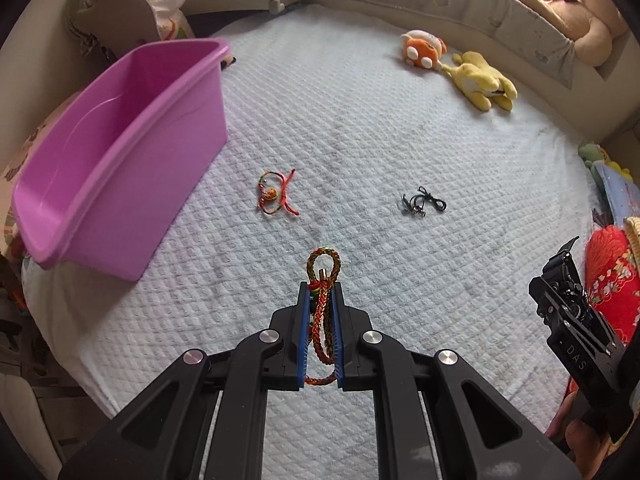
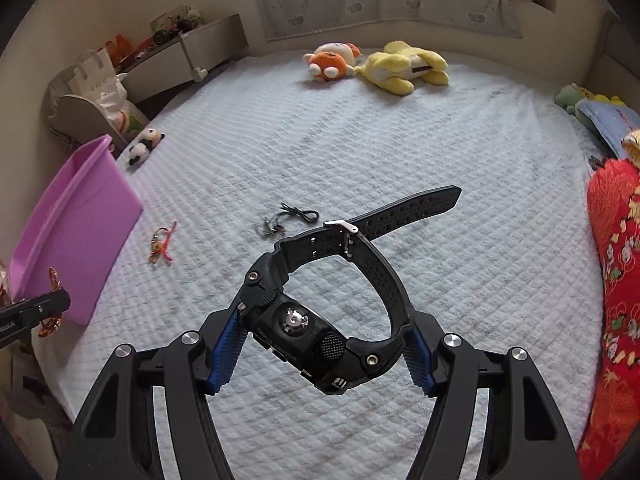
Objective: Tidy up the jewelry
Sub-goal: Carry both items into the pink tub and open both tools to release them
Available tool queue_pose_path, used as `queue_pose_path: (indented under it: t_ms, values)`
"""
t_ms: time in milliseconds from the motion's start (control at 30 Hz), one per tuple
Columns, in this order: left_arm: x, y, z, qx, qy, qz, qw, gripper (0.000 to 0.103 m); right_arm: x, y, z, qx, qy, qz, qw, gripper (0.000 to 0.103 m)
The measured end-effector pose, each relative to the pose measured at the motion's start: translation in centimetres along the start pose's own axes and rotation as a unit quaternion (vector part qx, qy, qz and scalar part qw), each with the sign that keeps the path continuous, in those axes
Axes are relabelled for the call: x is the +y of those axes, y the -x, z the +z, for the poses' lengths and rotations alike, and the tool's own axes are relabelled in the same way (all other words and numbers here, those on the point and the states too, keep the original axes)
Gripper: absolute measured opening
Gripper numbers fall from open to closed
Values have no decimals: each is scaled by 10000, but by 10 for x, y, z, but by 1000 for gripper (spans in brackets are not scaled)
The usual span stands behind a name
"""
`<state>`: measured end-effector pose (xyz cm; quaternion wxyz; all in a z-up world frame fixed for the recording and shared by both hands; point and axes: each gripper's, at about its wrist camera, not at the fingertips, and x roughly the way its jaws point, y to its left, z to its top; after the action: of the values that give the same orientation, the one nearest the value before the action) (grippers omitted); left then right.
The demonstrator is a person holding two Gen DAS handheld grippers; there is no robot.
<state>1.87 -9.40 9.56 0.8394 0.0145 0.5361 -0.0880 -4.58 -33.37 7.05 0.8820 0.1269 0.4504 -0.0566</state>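
Note:
My left gripper [image 1: 323,286] is shut on a braided red, yellow and green bracelet [image 1: 311,266], whose loop sticks out past the fingertips above the white quilted bedcover [image 1: 360,128]. A black wristwatch [image 2: 304,332] sits across my right gripper [image 2: 326,320], pads pressing its case on both sides and the strap arching forward. Both are lifted off the bed. A purple bin [image 1: 120,152] stands at the left. On the cover lie a red-orange cord bracelet [image 1: 276,194] and a black cord with a metal clasp [image 1: 422,202].
An orange plush [image 1: 424,50] and a yellow plush [image 1: 480,80] lie at the far side near the padded headboard. A small panda toy [image 2: 144,146] sits behind the bin. A red patterned cushion [image 2: 616,280] borders the right edge.

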Motion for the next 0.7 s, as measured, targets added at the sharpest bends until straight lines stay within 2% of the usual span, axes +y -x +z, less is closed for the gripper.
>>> queue_pose_path:
  t_ms: [200,367,500,700]
  values:
    - [40,68,31,-350,276,17,9990,10,62,47,45,-157,388,553,9976,66]
    - [98,102,65,-619,436,60,9971,10,129,62,83,-381,593,986,9926,66]
    - [150,111,94,-773,440,198,9958,10,192,57,111,-470,640,1219,9894,66]
    - [230,94,135,-729,345,319,9962,10,301,23,142,-268,871,1545,9838,66]
